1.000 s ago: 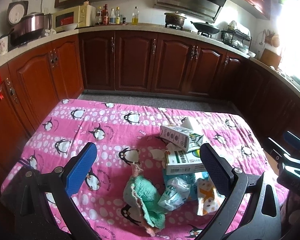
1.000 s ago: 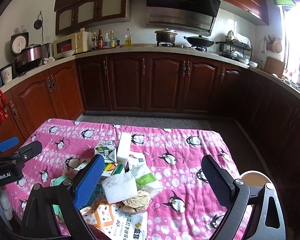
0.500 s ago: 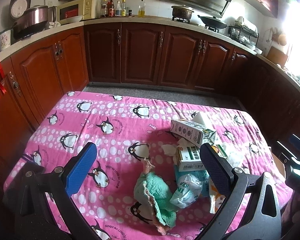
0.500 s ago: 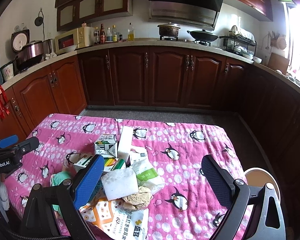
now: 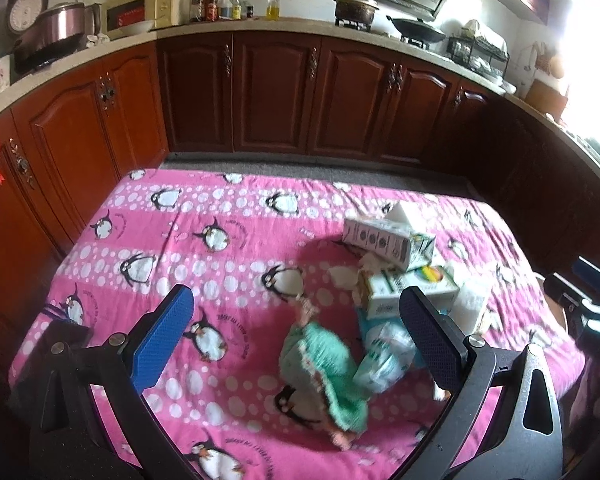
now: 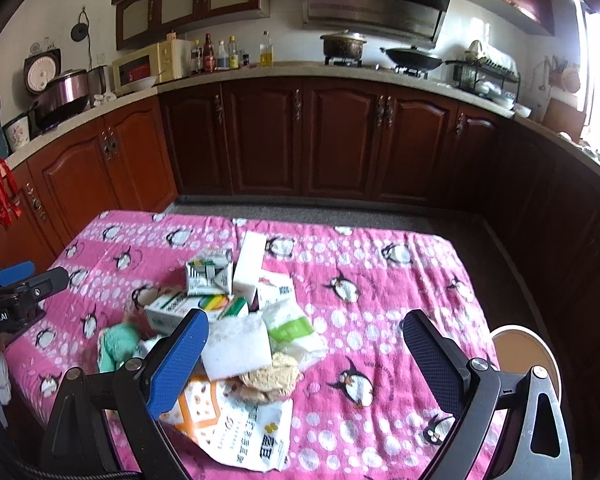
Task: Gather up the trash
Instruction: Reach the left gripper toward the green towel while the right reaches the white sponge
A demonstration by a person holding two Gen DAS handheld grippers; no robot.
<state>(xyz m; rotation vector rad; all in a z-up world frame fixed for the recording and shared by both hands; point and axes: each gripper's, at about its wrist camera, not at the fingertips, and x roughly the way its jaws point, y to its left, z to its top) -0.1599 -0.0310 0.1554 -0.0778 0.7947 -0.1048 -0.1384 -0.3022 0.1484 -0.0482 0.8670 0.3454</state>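
Note:
A heap of trash lies on a pink penguin-print tablecloth (image 5: 220, 232). In the left wrist view: a white milk carton (image 5: 388, 238), a green-and-white box (image 5: 412, 292), a crumpled plastic bag (image 5: 384, 356) and a teal rag (image 5: 328, 368). The right wrist view shows the carton (image 6: 210, 272), a white sponge (image 6: 238, 346), a green-white packet (image 6: 290, 326), a tan paper wad (image 6: 270, 376), an orange-and-white bag (image 6: 236, 424) and the rag (image 6: 116, 344). My left gripper (image 5: 296, 340) hangs open above the rag. My right gripper (image 6: 304, 356) is open over the heap, holding nothing.
Dark wooden kitchen cabinets (image 6: 340, 140) ring the table beyond a strip of grey floor (image 6: 380, 220). A round bin or stool (image 6: 528, 352) stands at the table's right edge. The counter carries a microwave (image 6: 152, 64), bottles, a pot and a wok.
Both wrist views have tilted and slid a little, so the trash heap sits slightly lower and further right in the left view. Neither gripper has taken hold of anything.

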